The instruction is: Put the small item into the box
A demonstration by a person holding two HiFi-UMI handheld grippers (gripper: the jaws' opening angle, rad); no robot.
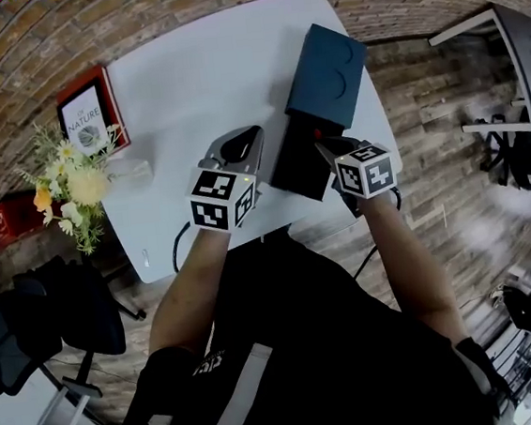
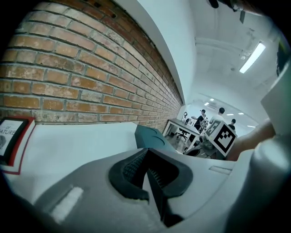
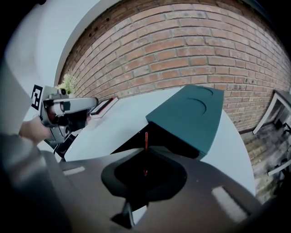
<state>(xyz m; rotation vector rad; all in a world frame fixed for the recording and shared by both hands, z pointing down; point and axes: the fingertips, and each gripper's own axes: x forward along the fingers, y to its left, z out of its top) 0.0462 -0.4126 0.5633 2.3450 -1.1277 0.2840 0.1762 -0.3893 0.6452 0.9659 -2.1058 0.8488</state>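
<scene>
Between the fingers of the right gripper [image 3: 145, 152] stands the small item [image 3: 146, 139], a thin red stick, upright and pinched at its lower end; the fingers are clenched on it, with its upper end projecting past the fingertips. Directly ahead of those fingertips lies the black open mouth of the box [image 3: 191, 113], and the teal lid rises above and beyond it (two shallow curved recesses show on the lid face). The stick's tip sits just in front of the opening; whether it crosses the rim cannot be determined. In the head view the right gripper [image 1: 329, 145] is at the near edge of the box [image 1: 326, 73], on the white table [image 1: 195, 82]. The left gripper [image 2: 146, 152] has its ribbed fingers pressed together with nothing between them. Ahead of and to the right of its fingertips are a corner of the teal box [image 2: 150, 136] and the right gripper's marker cube [image 2: 223, 136]. In the head view the left gripper [image 1: 240, 150] is just beside the box, apart from it. Well to the left of its fingers are a red-framed picture [image 1: 90, 112] and a bunch of flowers [image 1: 69, 185].
</scene>
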